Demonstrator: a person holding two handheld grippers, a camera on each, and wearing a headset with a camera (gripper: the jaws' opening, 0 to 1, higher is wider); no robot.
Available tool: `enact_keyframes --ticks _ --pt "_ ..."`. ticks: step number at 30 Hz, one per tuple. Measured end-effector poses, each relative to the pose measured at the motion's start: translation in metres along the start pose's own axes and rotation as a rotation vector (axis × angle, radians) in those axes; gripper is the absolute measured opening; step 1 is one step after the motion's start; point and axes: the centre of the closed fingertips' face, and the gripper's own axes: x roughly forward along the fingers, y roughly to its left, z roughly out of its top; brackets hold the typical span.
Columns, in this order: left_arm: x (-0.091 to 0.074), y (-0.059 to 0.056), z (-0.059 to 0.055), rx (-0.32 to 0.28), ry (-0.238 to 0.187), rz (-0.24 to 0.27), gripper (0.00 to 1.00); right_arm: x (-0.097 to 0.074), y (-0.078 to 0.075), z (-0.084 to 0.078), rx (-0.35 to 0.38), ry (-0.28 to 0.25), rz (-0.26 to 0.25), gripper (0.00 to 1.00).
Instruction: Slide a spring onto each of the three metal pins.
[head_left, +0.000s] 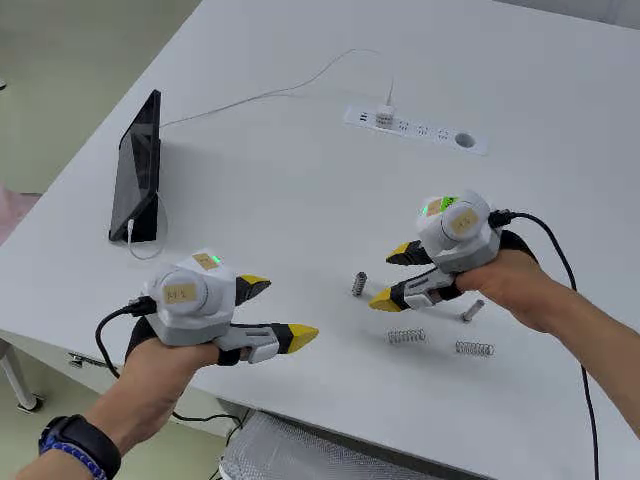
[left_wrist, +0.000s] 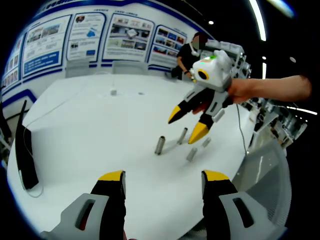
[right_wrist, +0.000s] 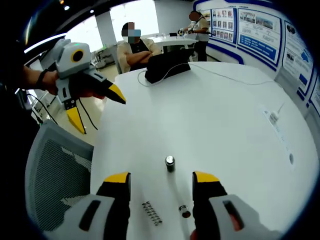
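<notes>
A short metal pin (head_left: 359, 284) stands upright on the white table (head_left: 300, 180); it also appears just ahead of the right jaws (right_wrist: 170, 163) and in the left gripper view (left_wrist: 160, 145). A second pin (head_left: 473, 310) lies flat under the right hand. Two loose springs (head_left: 406, 336) (head_left: 474, 348) lie near the front edge, and one spring (right_wrist: 152, 212) lies by the right gripper's left jaw. My right gripper (head_left: 393, 275) hovers open just right of the upright pin, holding nothing. My left gripper (head_left: 278, 310) is open and empty, left of the pin near the table edge.
A dark tablet (head_left: 140, 165) stands on the table's left side with a white cable running to a power strip (head_left: 415, 128) at the back. A mesh chair (head_left: 290, 450) sits below the front edge. People are in the room behind (right_wrist: 132, 47).
</notes>
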Motion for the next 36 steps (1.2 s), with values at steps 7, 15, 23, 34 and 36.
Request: enact_keyframes --ticks 7,15,23,34,36 --pt "0.002 -0.002 -0.001 0.008 0.009 -0.007 0.63 -0.016 0.000 -0.001 0.076 -0.074 -0.047 0.60" --pt "0.005 -0.004 0.000 0.017 0.015 -0.014 0.64 -0.034 0.001 -0.011 0.140 -0.120 -0.097 0.65" --pt "0.010 -0.005 -0.001 0.029 0.030 -0.023 0.65 -0.048 0.008 -0.026 0.224 -0.172 -0.130 0.71" --pt "0.021 -0.012 -0.003 0.036 0.052 -0.044 0.69 -0.068 0.017 -0.057 0.335 -0.217 -0.189 0.77" --pt "0.023 -0.013 -0.003 0.039 0.056 -0.051 0.70 -0.072 0.018 -0.062 0.348 -0.222 -0.201 0.78"
